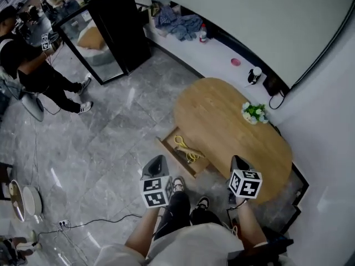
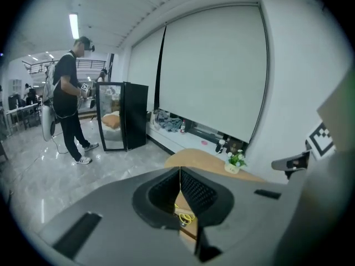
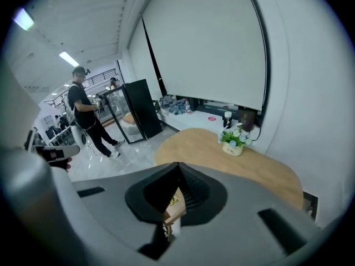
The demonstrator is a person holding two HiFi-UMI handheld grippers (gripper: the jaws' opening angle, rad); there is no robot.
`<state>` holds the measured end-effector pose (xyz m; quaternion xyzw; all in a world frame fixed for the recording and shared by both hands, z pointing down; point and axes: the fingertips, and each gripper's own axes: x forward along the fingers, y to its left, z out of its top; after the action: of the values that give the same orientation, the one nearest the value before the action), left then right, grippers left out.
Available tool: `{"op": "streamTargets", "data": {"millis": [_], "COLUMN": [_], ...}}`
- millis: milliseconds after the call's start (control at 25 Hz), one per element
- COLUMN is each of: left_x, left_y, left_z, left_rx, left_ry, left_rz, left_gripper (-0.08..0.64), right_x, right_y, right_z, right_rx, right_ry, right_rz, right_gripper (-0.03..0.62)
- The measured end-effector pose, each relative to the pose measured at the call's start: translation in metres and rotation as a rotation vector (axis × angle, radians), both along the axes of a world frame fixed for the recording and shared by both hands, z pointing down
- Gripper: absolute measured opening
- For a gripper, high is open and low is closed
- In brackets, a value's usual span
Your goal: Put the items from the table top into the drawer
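Observation:
An oval wooden table [image 1: 233, 132] has a drawer [image 1: 166, 143] pulled out on its left side. Yellow-handled scissors [image 1: 186, 148] lie inside the drawer. A small potted plant [image 1: 254, 113] stands on the tabletop's far right edge. My left gripper [image 1: 157, 160] hangs high above the floor just in front of the drawer, jaws together and empty. My right gripper [image 1: 239, 160] hovers over the table's near edge, shut with nothing between its pads. In the left gripper view the left gripper [image 2: 180, 173] points toward the scissors [image 2: 186, 218] and plant [image 2: 237, 160]. In the right gripper view the right gripper [image 3: 177, 168] faces the plant [image 3: 233, 140].
A person [image 1: 33, 65] holding grippers stands on the tiled floor at upper left, beside a black mirrored cabinet [image 1: 111, 32]. A low white shelf [image 1: 216, 60] along the wall carries clothes [image 1: 177, 24] and a cup [image 1: 254, 75]. A cable [image 1: 100, 221] runs across the floor.

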<state>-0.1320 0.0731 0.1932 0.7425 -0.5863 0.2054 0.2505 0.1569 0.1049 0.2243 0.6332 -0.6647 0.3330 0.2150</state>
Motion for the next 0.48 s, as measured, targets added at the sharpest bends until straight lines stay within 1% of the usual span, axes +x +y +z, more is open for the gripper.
{"op": "streamTargets", "data": {"millis": [120, 200, 320, 480], "left_x": [0.01, 0.014, 0.011, 0.0], "left_y": [0.007, 0.01, 0.014, 0.012], "left_z": [-0.045, -0.069, -0.091, -0.107], "left_rx": [0.052, 0.087, 0.133, 0.172], "left_ry": [0.021, 0.026, 0.01, -0.003], "left_rz": [-0.021, -0.02, 0.0, -0.003], "left_gripper": [0.009, 0.009, 0.008, 0.008], "right_x": [0.014, 0.02, 0.028, 0.037], "right_y": [0.009, 0.015, 0.027, 0.035], "right_z": [-0.048, -0.071, -0.087, -0.096], "right_rx": [0.071, 0.111, 0.144, 0.159], "right_ry": [-0.011, -0.008, 0.012, 0.017], "right_rz": [0.024, 0.037, 0.048, 0.048], "right_gripper": [-0.006, -0.006, -0.006, -0.006]}}
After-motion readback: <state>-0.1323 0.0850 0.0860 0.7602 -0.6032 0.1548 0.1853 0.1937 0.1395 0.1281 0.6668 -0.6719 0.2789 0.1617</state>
